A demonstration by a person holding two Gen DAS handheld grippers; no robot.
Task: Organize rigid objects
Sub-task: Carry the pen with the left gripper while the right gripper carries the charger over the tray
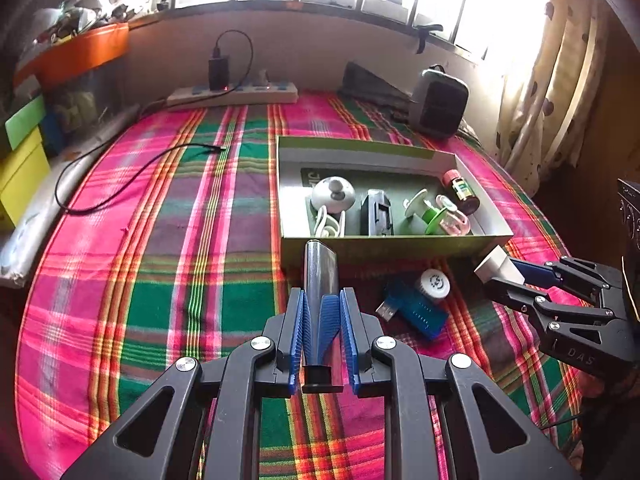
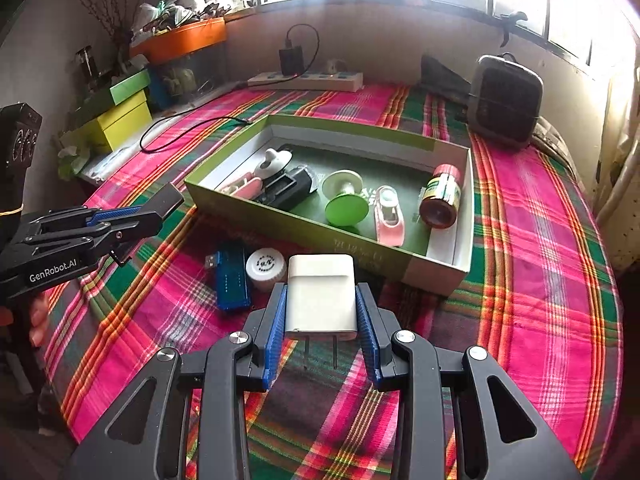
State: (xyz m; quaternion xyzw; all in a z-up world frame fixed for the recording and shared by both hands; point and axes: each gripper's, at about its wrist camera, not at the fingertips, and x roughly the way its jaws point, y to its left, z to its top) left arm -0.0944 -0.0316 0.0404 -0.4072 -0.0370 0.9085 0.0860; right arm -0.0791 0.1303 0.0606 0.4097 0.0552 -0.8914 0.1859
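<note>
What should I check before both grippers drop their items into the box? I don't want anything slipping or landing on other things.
1. Left gripper clamps the metal piece: ok.
2. Right gripper clamps the white charger: ok.
3. Box open: ok.
4. Bare floor behind the green spool: ok.
5. Blue USB stick and white cap outside the box: not ok.
6. Charger prongs unbent: cannot tell.
</note>
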